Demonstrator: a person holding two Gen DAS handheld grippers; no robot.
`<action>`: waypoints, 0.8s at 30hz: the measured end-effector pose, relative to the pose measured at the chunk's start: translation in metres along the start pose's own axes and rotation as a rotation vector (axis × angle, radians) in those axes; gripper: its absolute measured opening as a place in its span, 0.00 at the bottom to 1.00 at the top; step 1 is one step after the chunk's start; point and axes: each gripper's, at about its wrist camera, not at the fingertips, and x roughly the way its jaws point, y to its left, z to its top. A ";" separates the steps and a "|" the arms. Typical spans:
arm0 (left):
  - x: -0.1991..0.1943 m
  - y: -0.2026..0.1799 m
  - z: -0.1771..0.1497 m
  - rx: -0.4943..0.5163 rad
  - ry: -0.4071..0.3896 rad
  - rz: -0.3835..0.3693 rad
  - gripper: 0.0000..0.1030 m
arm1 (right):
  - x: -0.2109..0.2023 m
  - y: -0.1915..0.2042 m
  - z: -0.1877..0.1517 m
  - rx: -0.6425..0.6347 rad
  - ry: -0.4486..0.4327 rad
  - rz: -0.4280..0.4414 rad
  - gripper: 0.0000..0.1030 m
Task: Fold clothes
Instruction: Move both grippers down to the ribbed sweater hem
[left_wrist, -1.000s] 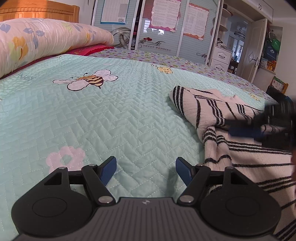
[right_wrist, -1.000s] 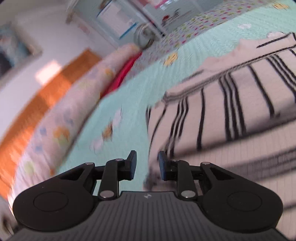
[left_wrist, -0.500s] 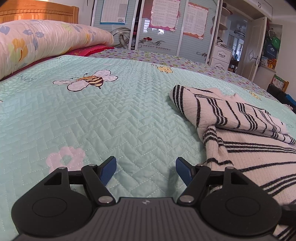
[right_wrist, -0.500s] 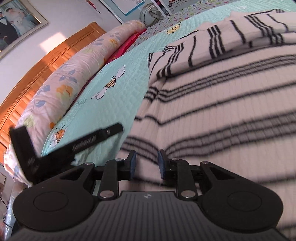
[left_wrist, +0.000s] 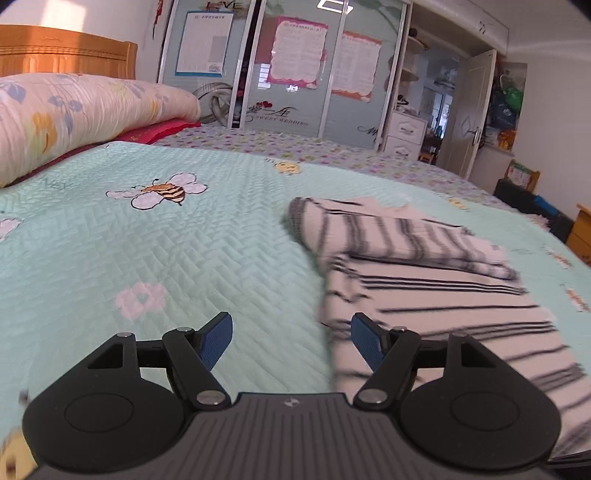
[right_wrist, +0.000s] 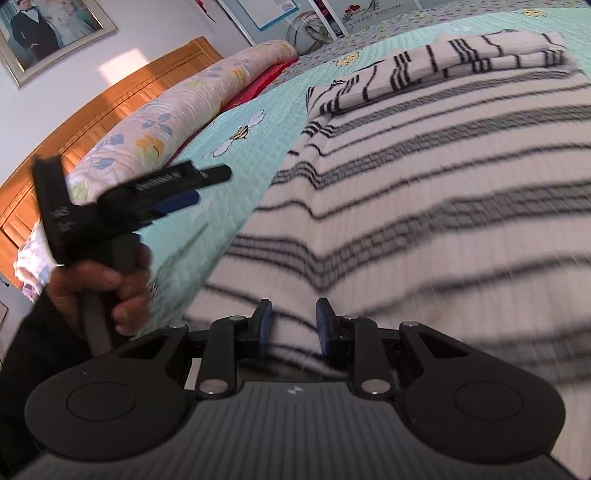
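Note:
A white sweater with black stripes (left_wrist: 424, 295) lies on the mint bedspread (left_wrist: 147, 251), one sleeve (left_wrist: 388, 236) folded across its upper part. My left gripper (left_wrist: 291, 332) hovers open over the quilt at the sweater's left edge, nothing between its blue pads. In the right wrist view the sweater (right_wrist: 424, 166) fills most of the frame, blurred. My right gripper (right_wrist: 294, 325) sits at its near edge, jaws narrowed with striped fabric between them. The left gripper (right_wrist: 210, 186) shows there too, held by a hand (right_wrist: 103, 288).
A floral rolled quilt (left_wrist: 74, 110) and a wooden headboard (left_wrist: 55, 55) lie along the left. Mirrored wardrobe doors (left_wrist: 295, 74) and an open white door (left_wrist: 469, 110) stand beyond the bed. Bare bedspread stretches left of the sweater.
The right gripper left the sleeve area and came back to the sweater's near edge. The left gripper rose a little and shifted toward the sweater. The near part of the sweater is blurred with motion.

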 end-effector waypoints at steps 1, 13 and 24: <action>-0.012 -0.007 -0.006 -0.006 -0.002 -0.007 0.72 | -0.006 0.001 -0.004 0.000 0.001 0.000 0.26; -0.089 -0.038 -0.061 -0.032 0.100 0.002 0.72 | -0.108 -0.016 -0.047 0.014 -0.088 0.002 0.44; -0.098 -0.021 -0.068 -0.091 0.164 0.036 0.72 | -0.204 -0.094 -0.046 0.296 -0.393 -0.104 0.50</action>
